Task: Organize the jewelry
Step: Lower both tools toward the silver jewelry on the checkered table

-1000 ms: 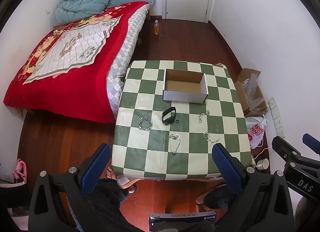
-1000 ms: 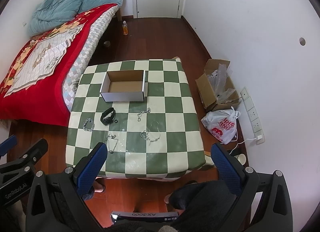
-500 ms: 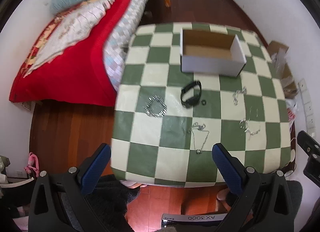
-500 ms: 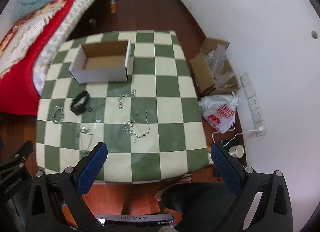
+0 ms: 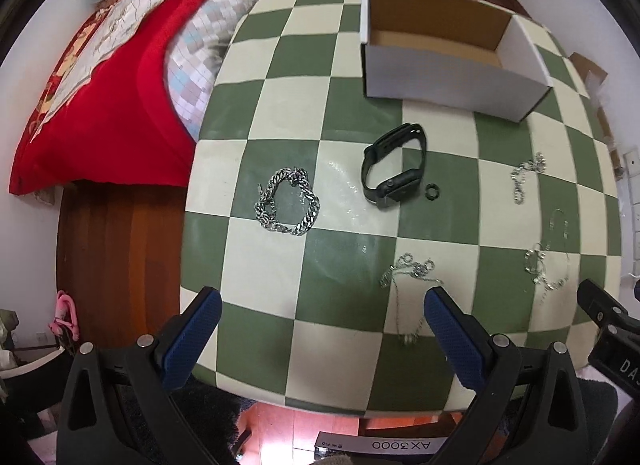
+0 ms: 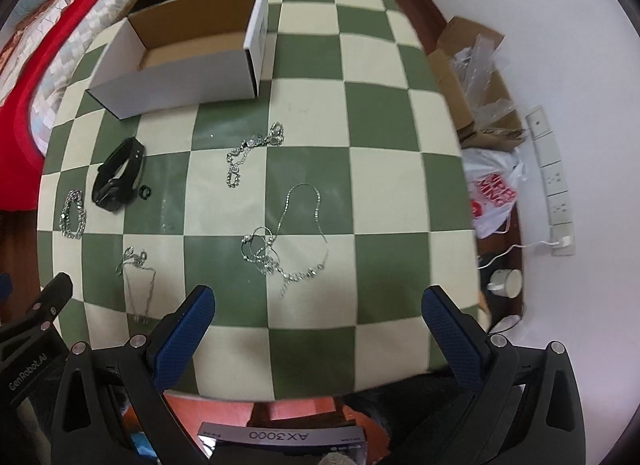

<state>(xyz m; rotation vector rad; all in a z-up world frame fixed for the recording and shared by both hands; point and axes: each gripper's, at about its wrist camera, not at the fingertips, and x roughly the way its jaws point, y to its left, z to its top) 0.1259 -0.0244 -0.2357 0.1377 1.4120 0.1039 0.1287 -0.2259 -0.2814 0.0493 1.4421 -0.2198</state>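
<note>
Two hand-held grippers | left spread wide, empty | right spread wide, empty | both above table

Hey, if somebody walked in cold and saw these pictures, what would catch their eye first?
Probably the green-and-cream checkered tabletop, with silver jewelry scattered over its near half: a chunky silver chain bracelet at the left and a thin tangled silver necklace near the middle. Next, the open white cardboard box at the far side, nothing visible inside, with a black smartwatch just in front. The bright red bedspread fills the left.
</note>
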